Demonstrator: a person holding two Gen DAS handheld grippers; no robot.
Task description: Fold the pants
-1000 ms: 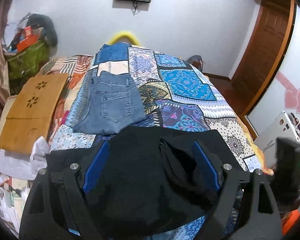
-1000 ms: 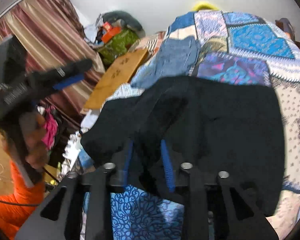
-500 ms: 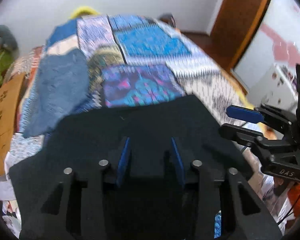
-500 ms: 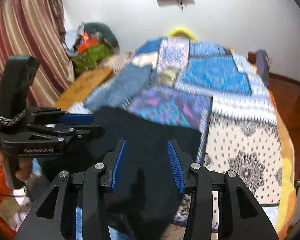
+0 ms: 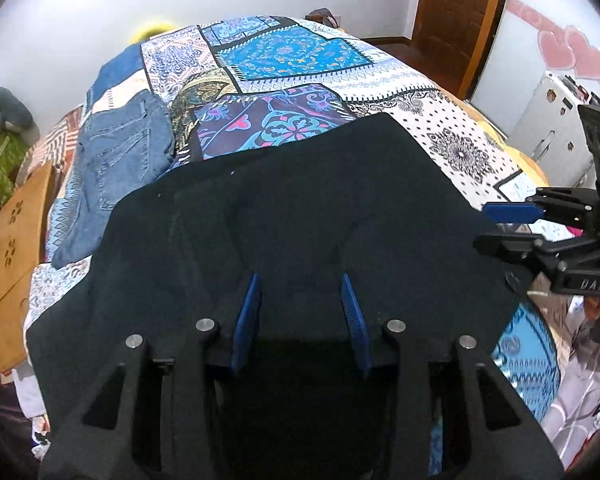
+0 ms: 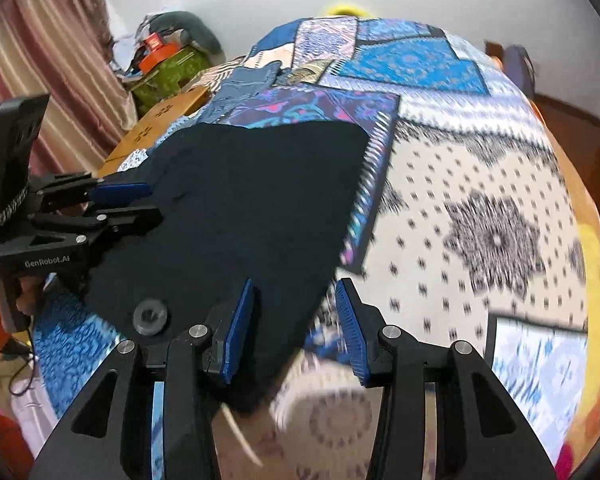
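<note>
- The left gripper (image 5: 300, 304) has its jaws part-way open over the near part of the black pants (image 5: 300, 208). Its blue pads (image 5: 247, 316) stand apart with dark cloth showing between and below them, but I cannot tell whether they pinch any of it.
- The right gripper (image 6: 294, 320) is also part-way open at the near right corner of the pants (image 6: 252, 208). The cloth's edge runs past its left pad (image 6: 236, 328), while the right pad sits over bare bedspread (image 6: 480, 200), so it appears to have hold of nothing.
- The pants lie spread, with soft ridges, across the near end of the bed. Folded blue jeans (image 5: 116, 160) rest farther back toward the left edge.
- Risk, as I judge it: a closing pad could catch the bedspread with the pants and drag the cover into the fold. The right gripper straddling the hem makes that likely.
- A second risk is a skewed fold, if one side grips only the top layer or if the ridges are not smoothed.
- Both grippers tilt steeply down toward the bed, side by side at its near edge. A hand (image 6: 24, 300) partly shows under the left gripper (image 6: 112, 204) in the right view.
</note>
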